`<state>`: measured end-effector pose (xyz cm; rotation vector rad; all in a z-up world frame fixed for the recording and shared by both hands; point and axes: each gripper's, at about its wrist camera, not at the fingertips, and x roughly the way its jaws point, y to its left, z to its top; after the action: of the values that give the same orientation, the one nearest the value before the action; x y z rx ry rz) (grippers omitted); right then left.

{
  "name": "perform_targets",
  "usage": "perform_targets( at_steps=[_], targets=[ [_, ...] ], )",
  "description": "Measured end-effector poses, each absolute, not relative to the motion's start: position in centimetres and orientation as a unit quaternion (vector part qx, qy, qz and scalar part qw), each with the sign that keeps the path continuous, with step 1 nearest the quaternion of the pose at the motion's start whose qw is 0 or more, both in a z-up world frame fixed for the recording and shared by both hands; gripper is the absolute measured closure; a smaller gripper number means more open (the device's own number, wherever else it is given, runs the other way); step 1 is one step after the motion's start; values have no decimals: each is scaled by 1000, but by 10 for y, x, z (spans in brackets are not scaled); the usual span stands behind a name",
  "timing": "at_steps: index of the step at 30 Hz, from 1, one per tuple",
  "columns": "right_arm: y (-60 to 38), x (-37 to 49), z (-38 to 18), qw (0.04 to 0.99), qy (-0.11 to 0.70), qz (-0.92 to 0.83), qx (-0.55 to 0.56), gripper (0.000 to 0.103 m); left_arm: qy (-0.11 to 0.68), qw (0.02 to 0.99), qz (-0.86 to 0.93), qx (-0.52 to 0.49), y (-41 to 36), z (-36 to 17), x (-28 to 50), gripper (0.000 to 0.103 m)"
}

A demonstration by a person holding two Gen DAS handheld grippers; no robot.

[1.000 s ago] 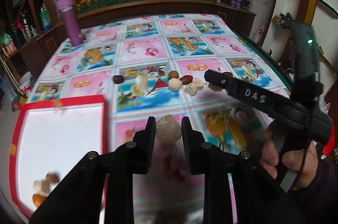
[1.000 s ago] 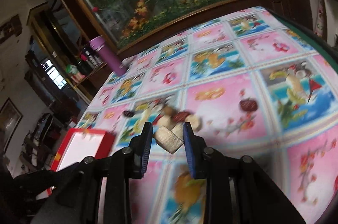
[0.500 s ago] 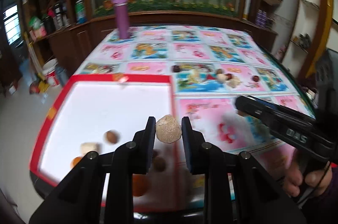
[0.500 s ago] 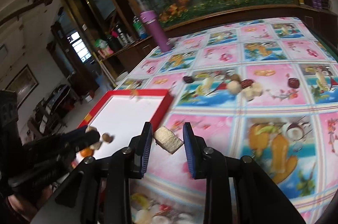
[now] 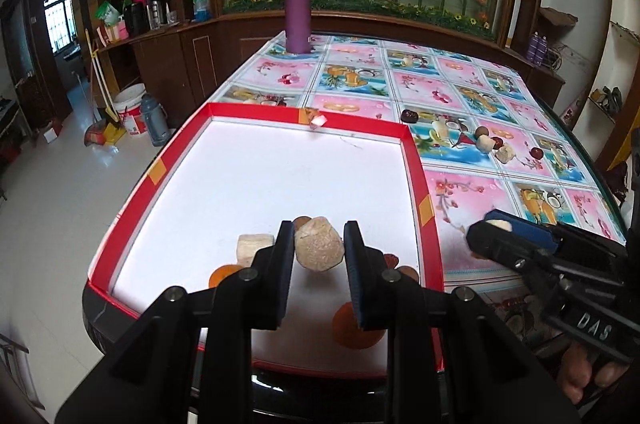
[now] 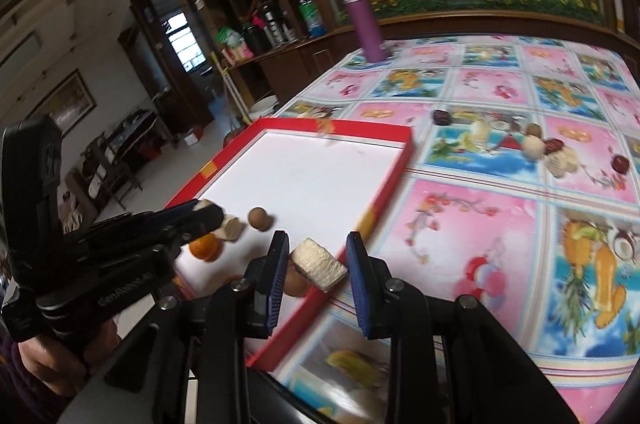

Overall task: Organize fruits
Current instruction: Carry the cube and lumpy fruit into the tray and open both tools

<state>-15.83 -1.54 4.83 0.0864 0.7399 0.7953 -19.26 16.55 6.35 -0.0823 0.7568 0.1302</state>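
My left gripper [image 5: 318,250] is shut on a round beige fruit [image 5: 319,250] and holds it above the near part of the red-rimmed white tray [image 5: 414,167]. My right gripper [image 6: 318,264] is shut on a pale ribbed fruit slice [image 6: 320,264] over the tray's near right rim [image 6: 384,191]. In the tray lie a pale chunk [image 5: 253,247], oranges [image 5: 354,332] and a brown ball [image 6: 260,219]. Several loose fruits [image 5: 486,143] lie on the tablecloth beyond the tray, also in the right wrist view [image 6: 534,147].
A purple bottle [image 5: 297,11] stands at the table's far edge. The patterned tablecloth [image 6: 520,224] covers the table right of the tray. The table's left edge drops to the floor, with buckets [image 5: 132,111] below.
Both grippers have swung left from the loose fruits to the tray, each carrying its piece. The tray now fills the near view.
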Motion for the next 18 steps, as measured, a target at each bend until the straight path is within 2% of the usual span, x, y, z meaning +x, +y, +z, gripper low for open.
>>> perform_targets(
  at_steps=[6,18],
  targets=[
    [15,-157,41,847,362,388,10,75,376,923,69,-42,173,59,-194,76],
    [23,-160,32,837,375,397,17,75,385,919,75,-46,183,52,-193,76]
  ],
)
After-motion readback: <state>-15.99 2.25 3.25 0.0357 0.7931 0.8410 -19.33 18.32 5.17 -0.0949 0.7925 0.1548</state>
